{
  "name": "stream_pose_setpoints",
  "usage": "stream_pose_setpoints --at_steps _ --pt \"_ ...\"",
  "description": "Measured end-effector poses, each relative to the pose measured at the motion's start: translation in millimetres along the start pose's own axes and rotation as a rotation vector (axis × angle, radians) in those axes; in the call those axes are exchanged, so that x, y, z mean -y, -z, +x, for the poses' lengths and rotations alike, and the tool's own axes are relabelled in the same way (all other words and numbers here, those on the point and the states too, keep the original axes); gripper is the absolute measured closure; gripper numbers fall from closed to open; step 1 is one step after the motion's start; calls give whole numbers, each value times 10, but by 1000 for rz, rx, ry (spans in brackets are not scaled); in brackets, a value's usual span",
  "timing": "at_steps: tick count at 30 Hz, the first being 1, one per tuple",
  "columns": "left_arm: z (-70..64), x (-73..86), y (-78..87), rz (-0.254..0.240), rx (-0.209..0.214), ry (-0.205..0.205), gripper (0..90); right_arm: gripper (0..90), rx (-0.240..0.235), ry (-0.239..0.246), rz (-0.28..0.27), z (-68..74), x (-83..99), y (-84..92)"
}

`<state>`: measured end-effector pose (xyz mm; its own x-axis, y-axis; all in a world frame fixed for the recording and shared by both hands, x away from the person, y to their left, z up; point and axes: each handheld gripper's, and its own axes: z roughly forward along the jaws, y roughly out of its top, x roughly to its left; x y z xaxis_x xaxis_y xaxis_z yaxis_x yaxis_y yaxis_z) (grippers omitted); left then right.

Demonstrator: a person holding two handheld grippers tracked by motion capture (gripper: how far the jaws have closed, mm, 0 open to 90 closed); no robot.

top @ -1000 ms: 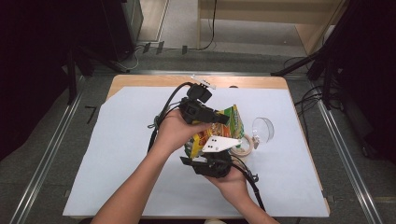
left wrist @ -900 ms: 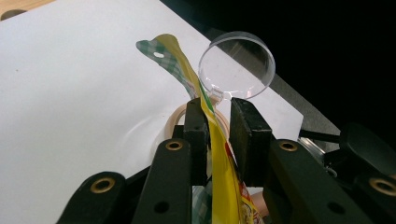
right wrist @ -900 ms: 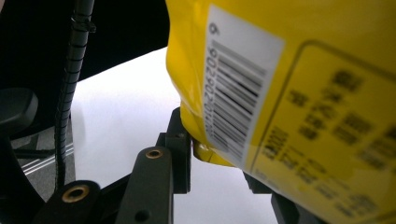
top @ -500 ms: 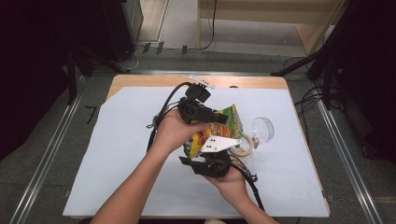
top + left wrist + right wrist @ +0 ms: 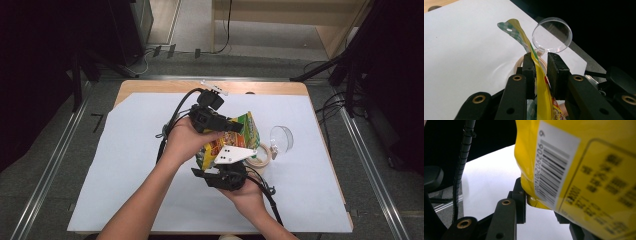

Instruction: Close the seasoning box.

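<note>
Yellow foil makes up the snack bag (image 5: 235, 137), held above the white sheet (image 5: 125, 170) that covers the wooden table (image 5: 150, 87), between the two grippers. Its top seam looks closed, and its contents cannot be seen. The left gripper (image 5: 540, 72) has its black jaws pinching the bag's upper edge, the foil running up between the pads. The right gripper (image 5: 539, 207) grips the bag's bottom corner near the barcode, one jaw against the foil, the other hidden behind the bag. A clear round lid (image 5: 281, 138) stands on edge just beside the bag, and a roll of tape (image 5: 262, 156) lies flat under it.
</note>
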<state>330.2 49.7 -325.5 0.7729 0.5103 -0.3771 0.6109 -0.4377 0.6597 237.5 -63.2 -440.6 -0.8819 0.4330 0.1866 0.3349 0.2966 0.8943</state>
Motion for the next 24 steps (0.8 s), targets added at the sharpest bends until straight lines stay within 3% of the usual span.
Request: stream_pose_setpoints --at_steps 24 --pt "26 17 17 -5 -3 10 778 687 -16 -15 10 20 -23 -16"
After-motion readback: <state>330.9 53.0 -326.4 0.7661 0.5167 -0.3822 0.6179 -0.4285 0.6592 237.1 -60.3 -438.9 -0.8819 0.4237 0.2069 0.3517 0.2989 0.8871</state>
